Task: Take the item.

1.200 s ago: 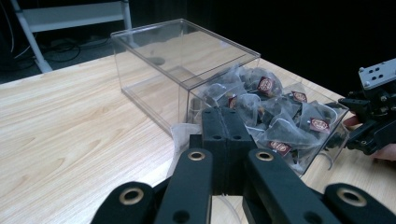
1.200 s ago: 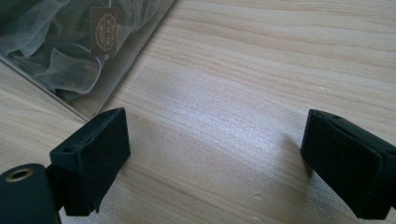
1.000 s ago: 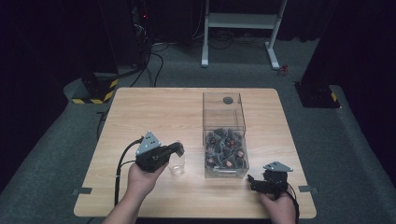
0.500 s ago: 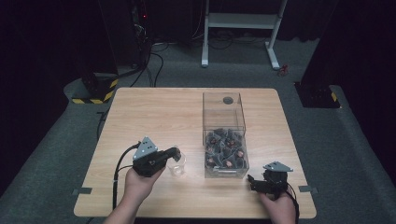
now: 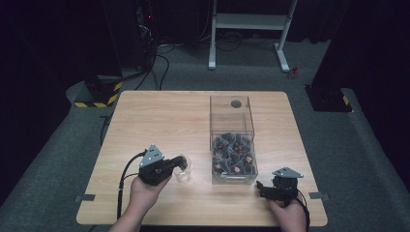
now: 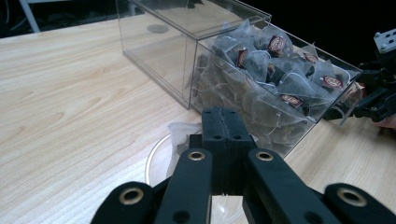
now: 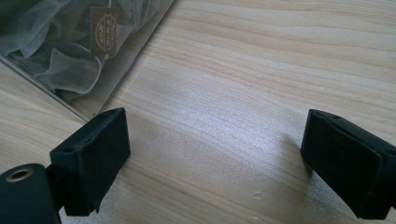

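A small clear glass bowl (image 5: 183, 170) stands upright on the wooden counter (image 5: 159, 121), just left of the clear plastic box (image 5: 232, 140). A pale mesh tea bag (image 6: 183, 133) lies in the bowl, part of it poking up above the far rim. The box is long, open-topped, its near end heaped with pyramid tea bags (image 6: 280, 79) bearing dark brown tags, its far end bare.

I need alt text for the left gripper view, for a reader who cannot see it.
The left gripper, jaws shut, points down over a clear glass cup on a wooden table. Beyond stands a clear box filled with tea bags; the right gripper is at the far right.
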### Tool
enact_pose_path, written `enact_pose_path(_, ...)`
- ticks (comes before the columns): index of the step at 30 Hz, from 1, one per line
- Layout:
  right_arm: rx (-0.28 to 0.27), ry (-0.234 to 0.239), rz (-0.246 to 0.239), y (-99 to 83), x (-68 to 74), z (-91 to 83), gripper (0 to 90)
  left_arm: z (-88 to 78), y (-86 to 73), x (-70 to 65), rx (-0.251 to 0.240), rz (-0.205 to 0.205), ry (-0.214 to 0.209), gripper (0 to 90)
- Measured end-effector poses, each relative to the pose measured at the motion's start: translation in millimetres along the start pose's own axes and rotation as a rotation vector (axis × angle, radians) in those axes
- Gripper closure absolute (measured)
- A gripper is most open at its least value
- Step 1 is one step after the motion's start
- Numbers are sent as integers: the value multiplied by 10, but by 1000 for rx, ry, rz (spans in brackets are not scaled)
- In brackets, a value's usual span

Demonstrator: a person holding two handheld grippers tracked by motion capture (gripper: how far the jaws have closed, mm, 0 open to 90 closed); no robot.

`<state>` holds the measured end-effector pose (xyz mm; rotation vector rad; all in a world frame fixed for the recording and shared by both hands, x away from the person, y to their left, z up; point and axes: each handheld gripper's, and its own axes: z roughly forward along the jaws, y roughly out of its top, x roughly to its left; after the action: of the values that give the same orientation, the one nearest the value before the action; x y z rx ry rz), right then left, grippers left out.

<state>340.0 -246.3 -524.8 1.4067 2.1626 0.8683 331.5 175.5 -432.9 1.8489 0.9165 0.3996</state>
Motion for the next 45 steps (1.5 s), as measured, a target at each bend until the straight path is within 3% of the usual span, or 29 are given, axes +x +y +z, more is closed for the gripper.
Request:
enact_pose_path(2,0,0,0,0,0,0,80,3,5,-3,0,-6,-15,864)
enact_pose_path(4,0,0,0,0,0,0,80,-7,24,-13,-10,6,-1,744)
enact_pose_path(13,0,0,0,0,1,0,80,-11,68,0,-17,7,19,607)
enact_pose_path(33,0,-1,2,0,3,0,80,-131,62,159,-10,0,42,353)
enact_pose_path(45,0,-1,2,0,3,0,80,-281,-21,323,-2,-15,72,305)
